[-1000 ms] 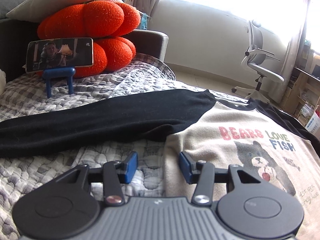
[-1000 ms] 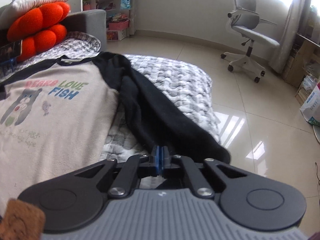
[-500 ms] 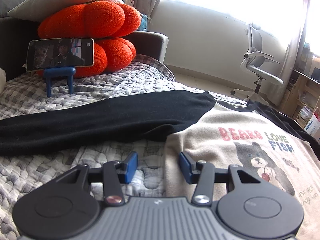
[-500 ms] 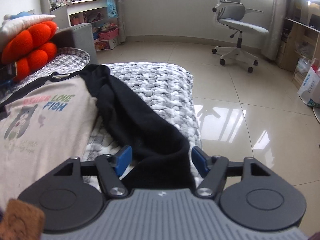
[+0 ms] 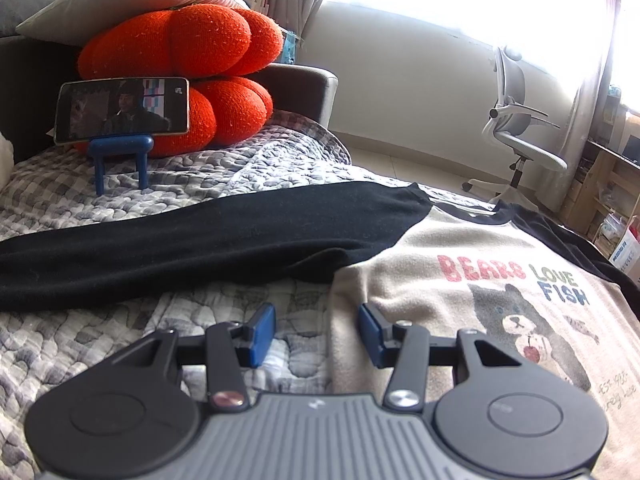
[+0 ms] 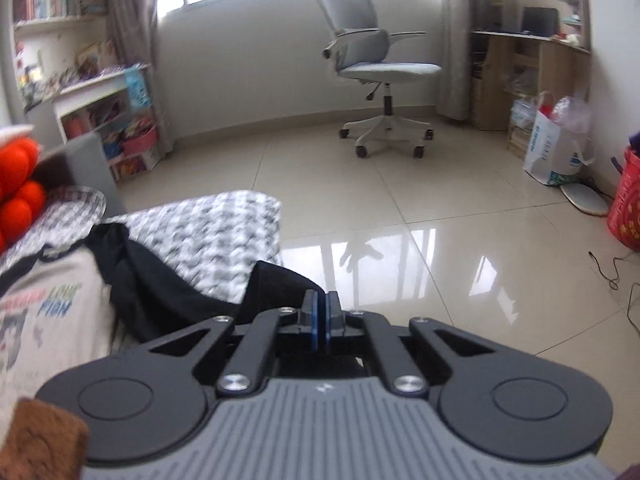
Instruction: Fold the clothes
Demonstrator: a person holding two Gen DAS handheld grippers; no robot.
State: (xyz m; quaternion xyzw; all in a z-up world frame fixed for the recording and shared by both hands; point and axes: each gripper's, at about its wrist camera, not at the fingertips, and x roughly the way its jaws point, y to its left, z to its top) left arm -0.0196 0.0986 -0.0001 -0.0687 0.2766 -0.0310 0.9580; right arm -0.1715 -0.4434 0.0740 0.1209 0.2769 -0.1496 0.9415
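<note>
A beige shirt (image 5: 460, 264) with a bear print and black sleeves lies flat on the quilt (image 5: 80, 340). Its left sleeve (image 5: 200, 248) stretches out straight to the left. My left gripper (image 5: 316, 332) is open and hovers low over the shirt's side edge, with one pad over the quilt and one over the beige cloth. In the right wrist view the other black sleeve (image 6: 160, 292) runs from the shirt (image 6: 48, 320) up to my right gripper (image 6: 320, 320). That gripper is shut on the sleeve's end, which it holds raised at the bed's edge over the floor.
A phone on a blue stand (image 5: 122, 110) and an orange pumpkin cushion (image 5: 192, 40) sit at the head of the bed. Beyond the bed is glossy tiled floor (image 6: 440, 220) with an office chair (image 6: 380, 64), a white bag (image 6: 556, 148) and a red basket (image 6: 626, 208).
My right gripper opened around the end of the black sleeve, then closed on it, lifted it and swung towards the floor side. My left gripper has stayed put.
</note>
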